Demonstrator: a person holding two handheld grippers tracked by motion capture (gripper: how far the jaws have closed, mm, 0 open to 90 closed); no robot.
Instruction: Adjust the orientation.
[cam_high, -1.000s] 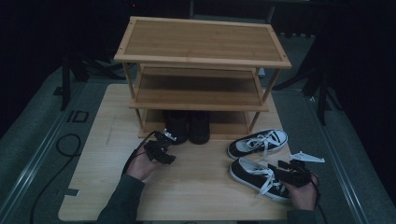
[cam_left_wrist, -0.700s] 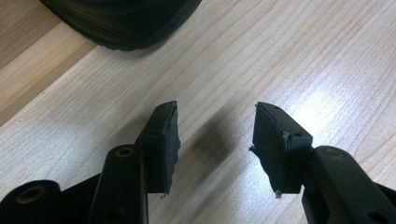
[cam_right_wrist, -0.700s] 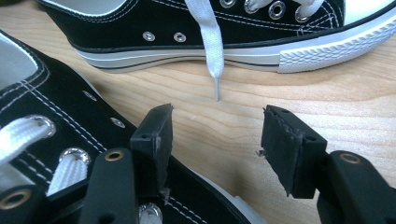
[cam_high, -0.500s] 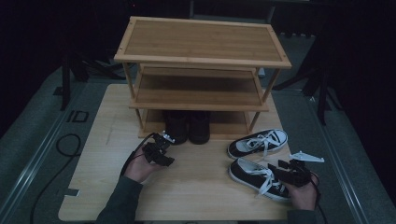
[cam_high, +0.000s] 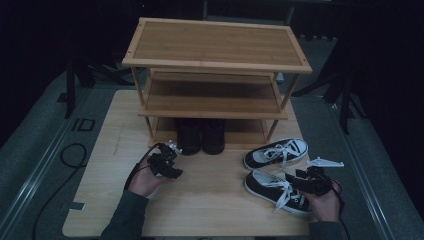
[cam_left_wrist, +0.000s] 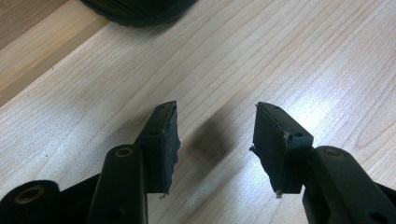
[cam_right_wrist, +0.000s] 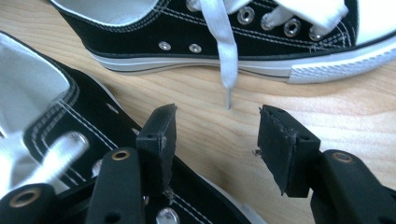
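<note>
High view: three-tier wooden shoe rack (cam_high: 215, 75) at the back of the worktop (cam_high: 210, 210), a pair of dark boots (cam_high: 202, 135) on its bottom shelf. Two black-and-white sneakers lie on the worktop right of centre: far sneaker (cam_high: 276, 152) just in front of the rack's right leg, near sneaker (cam_high: 276, 190) closer to the person. Right hand-held gripper (cam_high: 295, 181) sits at the near sneaker's side, by the laces. Left hand-held gripper (cam_high: 172, 161) hovers over bare worktop near the boot toes.

Left gripper view: left hand-held gripper (cam_left_wrist: 215, 135) spread, nothing between the jaws, just wood grain below; a boot toe (cam_left_wrist: 140, 9) at the top edge.

Right gripper view: right hand-held gripper (cam_right_wrist: 215, 135) spread, jaws have just been closing a bit, nothing pinched yet. Left jaw rides over the near sneaker's (cam_right_wrist: 70, 126) eyelet edge, right jaw over bare worktop. Far sneaker (cam_right_wrist: 243, 32) lies across the top, a lace end dangling down.

Read: approach-to-grasp on the near sneaker, likely for shelving. Next: get one jaw inside the collar, one outside, then pinch; watch loose laces.
</note>
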